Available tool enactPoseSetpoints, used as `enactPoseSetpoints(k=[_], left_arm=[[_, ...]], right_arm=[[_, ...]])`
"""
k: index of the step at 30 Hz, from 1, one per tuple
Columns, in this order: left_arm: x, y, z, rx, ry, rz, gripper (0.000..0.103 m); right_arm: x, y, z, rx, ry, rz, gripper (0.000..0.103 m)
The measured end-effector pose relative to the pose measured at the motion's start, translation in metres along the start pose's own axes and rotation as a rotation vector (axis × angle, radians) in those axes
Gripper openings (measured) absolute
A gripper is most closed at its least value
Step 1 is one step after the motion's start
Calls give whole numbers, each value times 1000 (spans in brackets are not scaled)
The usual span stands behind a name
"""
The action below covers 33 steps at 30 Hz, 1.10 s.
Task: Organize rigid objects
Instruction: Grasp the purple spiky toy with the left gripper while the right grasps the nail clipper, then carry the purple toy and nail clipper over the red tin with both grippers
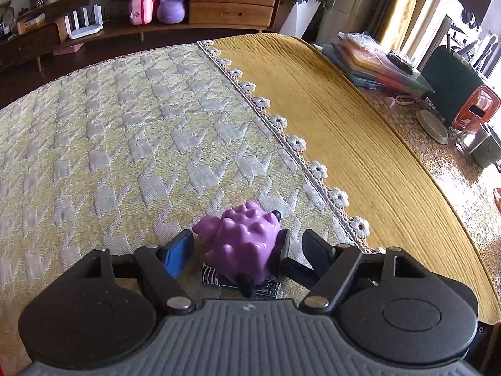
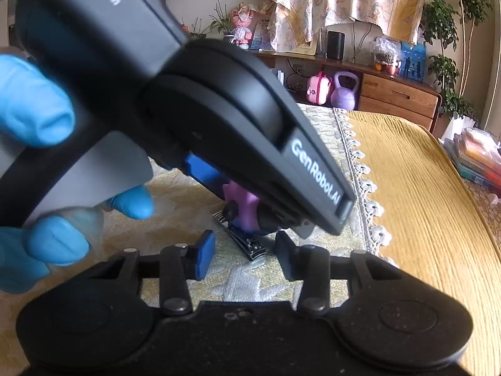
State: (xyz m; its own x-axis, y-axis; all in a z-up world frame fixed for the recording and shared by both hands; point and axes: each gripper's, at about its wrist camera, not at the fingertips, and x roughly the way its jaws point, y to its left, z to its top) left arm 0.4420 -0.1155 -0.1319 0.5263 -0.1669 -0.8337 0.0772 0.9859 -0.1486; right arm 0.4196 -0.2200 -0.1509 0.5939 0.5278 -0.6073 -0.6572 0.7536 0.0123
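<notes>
Left gripper (image 1: 239, 250), pitched steeply down at the houndstooth cloth (image 1: 125, 144), stood about half open around a purple spiky toy (image 1: 244, 244); the right finger (image 1: 283, 250) appeared against the toy, the blue pad (image 1: 178, 253) just clear, so no firm grip could be confirmed. The toy rested on the cloth partly over a nail clipper (image 1: 219, 277), near the flower trim. Only the right wrist view showed a blue-gloved hand (image 2: 34, 106) holding the left gripper's body, and the right gripper (image 2: 242, 252), tilted less steeply, with its 2 fingers partly closed on either side of the clipper's (image 2: 252, 244) near end, contact not discernible.
</notes>
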Motion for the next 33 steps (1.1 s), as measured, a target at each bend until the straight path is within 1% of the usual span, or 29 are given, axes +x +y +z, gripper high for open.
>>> enactPoseSetpoints(k=[1,3,4,7,9,11,16,20,23,26,33], left_arm=[[1,0,0,4,5,7,64],[0,0,-2,9,-1,13,61],[-1,1,-2,8,-3,9,57],[-3,1,-3,8,-6,30,57],[-6,4,-5,-2,-10,36,57],[-9,7,-8,-11,-10,48,57],[-26,7,-17,1,-31,76,57],[-44,4,-27,23,-44,130,57],[-61,3,-34,34,-57,134,57],[-77,4,-41,28,-54,132,57],[-118,7,-66,44,-56,155,57]], right_arm=[[0,1,0,0,0,-5,40],[0,4,0,-4,-2,-9,37],[-1,6,-1,-8,-3,-10,33],[-3,10,-1,-15,-3,-12,24],[-4,15,-2,-20,-4,-29,20],[-4,18,-1,-22,-1,-46,18],[-10,27,0,2,9,-58,11],[-22,31,-5,36,17,-50,11],[-31,38,-7,46,24,-53,11],[-41,44,-8,63,25,-51,11],[-70,61,-10,107,11,-52,11]])
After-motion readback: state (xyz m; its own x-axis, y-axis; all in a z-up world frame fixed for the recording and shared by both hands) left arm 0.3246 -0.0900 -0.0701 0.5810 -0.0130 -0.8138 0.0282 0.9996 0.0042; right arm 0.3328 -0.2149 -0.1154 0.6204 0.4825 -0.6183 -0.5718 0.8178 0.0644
